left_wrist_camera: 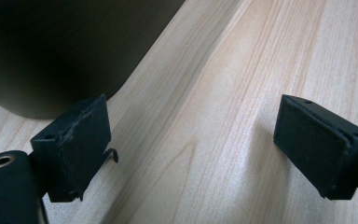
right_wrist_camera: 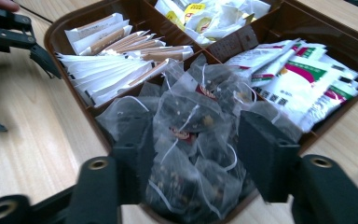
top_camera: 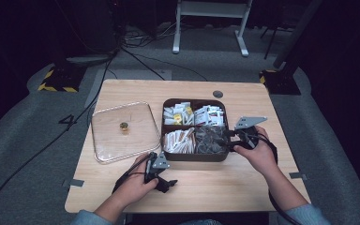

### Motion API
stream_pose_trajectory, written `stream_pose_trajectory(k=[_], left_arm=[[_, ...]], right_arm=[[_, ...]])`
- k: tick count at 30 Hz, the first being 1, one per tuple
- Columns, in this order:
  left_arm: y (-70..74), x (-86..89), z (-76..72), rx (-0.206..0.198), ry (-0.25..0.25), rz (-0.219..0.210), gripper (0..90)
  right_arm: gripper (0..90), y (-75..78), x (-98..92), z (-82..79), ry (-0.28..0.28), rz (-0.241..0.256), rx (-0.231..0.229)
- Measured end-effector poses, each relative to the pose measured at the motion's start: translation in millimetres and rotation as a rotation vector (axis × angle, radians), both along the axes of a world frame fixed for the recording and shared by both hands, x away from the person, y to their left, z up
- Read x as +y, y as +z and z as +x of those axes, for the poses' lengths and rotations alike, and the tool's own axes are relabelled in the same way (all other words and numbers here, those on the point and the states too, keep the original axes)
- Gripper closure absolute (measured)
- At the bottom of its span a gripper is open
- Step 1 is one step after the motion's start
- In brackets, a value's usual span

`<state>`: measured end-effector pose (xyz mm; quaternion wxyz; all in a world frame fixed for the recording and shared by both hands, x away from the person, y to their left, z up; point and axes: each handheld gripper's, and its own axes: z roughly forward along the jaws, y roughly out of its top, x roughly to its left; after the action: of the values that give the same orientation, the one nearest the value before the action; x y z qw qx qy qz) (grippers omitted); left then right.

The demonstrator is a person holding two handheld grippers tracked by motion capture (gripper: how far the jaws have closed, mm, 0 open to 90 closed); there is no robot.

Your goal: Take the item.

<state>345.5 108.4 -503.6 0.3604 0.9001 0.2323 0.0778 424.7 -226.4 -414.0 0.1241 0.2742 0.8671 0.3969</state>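
High view: the right gripper (top_camera: 232, 139) is at the right edge of the brown box (top_camera: 194, 157), and its jaws reach into the near right compartment, where the dark tea bags (top_camera: 211, 139) lie. In the right gripper view, the two black jaws stand apart with a heap of the tea bags (right_wrist_camera: 189, 135) between them; the bags seem to touch the inner sides of both jaws, but I cannot tell if they are really squeezed, so the jaws look spread around the heap and not closed. Beyond the jaws on their left lie the long paper sachets (right_wrist_camera: 116, 60); straight ahead, farther off, are the white and yellow packets (right_wrist_camera: 209, 16), and on their right the white packets with green and red print (right_wrist_camera: 303, 79).

The left gripper (top_camera: 161, 180) rests low over the wooden table (top_camera: 225, 187), just in front of the near left corner of the box. In the left gripper view its jaws are wide apart with only bare wood (left_wrist_camera: 200, 140) between them, and the dark wall of the box (left_wrist_camera: 60, 51) rises ahead on the left jaw's side. The clear lid (top_camera: 122, 132) with a small brass knob lies flat on the table, beyond the left gripper and beside the box.
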Motion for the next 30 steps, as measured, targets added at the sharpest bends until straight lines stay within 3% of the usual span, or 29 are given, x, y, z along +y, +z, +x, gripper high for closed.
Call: stream_pose_trajectory(k=[3,12,18,22,24,26,27,30], left_arm=[[0.1,0.3,0.4,0.002,0.011,0.002,10.8],[0.2,2.3,1.7,-0.002,0.032,0.005,10.9],[0.3,2.6,1.7,0.0,0.038,0.007,10.9],[0.3,2.6,2.0,-0.001,0.037,0.006,10.8],[0.3,2.6,2.0,-0.001,0.036,0.006,10.8],[0.3,2.7,2.1,-0.001,0.035,0.006,10.8],[0.3,2.7,2.2,0.0,0.035,0.006,10.8],[0.4,2.9,2.3,0.0,0.035,0.008,10.8]], right_arm=[[53.0,-1.5,8.4,6.2,0.01,-0.02,0.002],[52.0,-17.1,30.4,23.4,0.04,-0.038,0.049],[47.0,-28.5,37.3,32.2,0.019,-0.064,0.062],[48.4,-35.8,42.4,36.4,0.014,-0.082,0.072],[53.4,-36.4,44.5,36.3,0.017,-0.109,0.065],[63.8,-35.4,45.3,35.2,0.024,-0.132,0.07],[74.2,-34.3,45.1,34.3,0.026,-0.139,0.067],[80.4,-32.0,43.3,32.2,0.023,-0.152,0.045]])
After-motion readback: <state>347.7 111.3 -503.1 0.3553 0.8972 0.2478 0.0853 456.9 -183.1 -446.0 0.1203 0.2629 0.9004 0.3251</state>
